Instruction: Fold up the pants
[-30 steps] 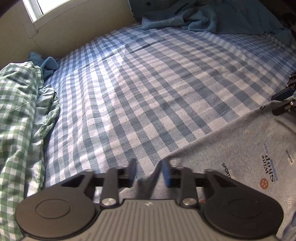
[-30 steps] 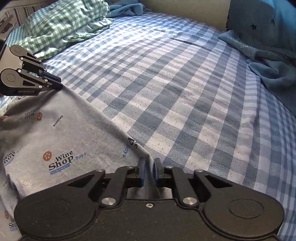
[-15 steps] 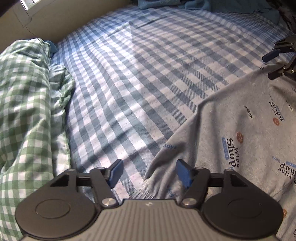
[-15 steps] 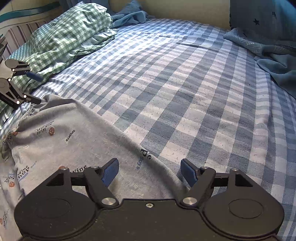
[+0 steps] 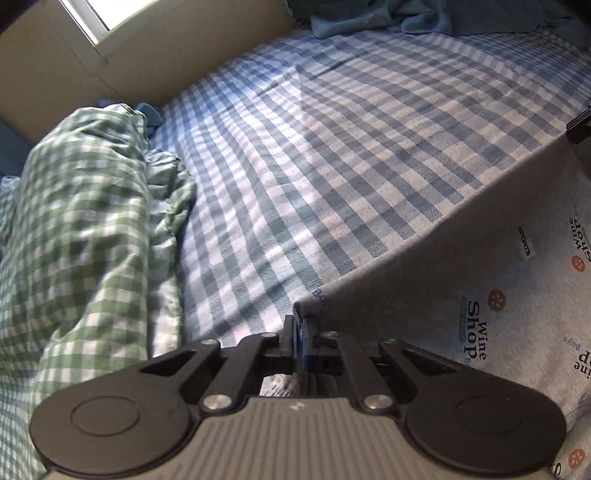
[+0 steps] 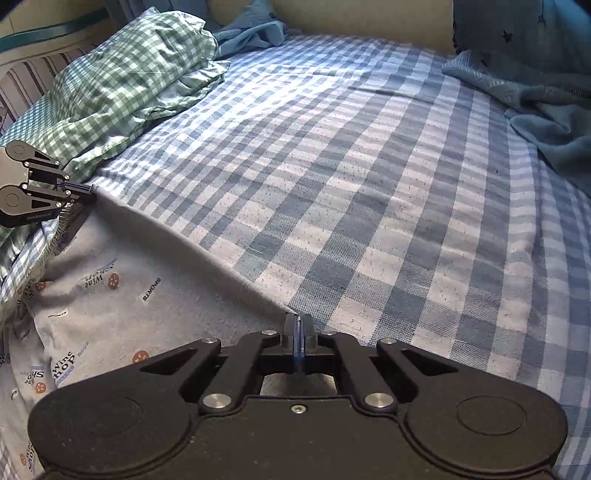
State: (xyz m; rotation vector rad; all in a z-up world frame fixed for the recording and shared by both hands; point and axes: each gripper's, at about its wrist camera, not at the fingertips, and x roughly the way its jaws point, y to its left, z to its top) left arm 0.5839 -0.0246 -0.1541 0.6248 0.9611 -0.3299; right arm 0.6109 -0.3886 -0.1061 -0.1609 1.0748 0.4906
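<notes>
Grey pants [image 5: 461, 258] printed with "Wine Shop" and "SPORTS" lie on the blue checked bed sheet [image 5: 332, 147]. My left gripper [image 5: 299, 321] has its jaws closing tight on a corner of the fabric, with the pads pressed on it. In the right wrist view my right gripper [image 6: 298, 319] is pinched the same way on the far edge of the pants [image 6: 129, 280]. That edge runs taut to the left gripper [image 6: 79, 192] at the left. The right gripper's tip [image 5: 580, 127] shows at the right border of the left wrist view.
A green checked pillow [image 5: 85, 221] [image 6: 129, 74] lies along the left side of the bed. A rumpled blue blanket [image 5: 406, 18] [image 6: 546, 110] sits at the far right. The checked sheet [image 6: 369, 184] stretches ahead to a beige wall with a window [image 5: 92, 18].
Both grippers stood open over the pants half a second ago and have closed on the fabric. The edge between them is now lifted and pulled straight.
</notes>
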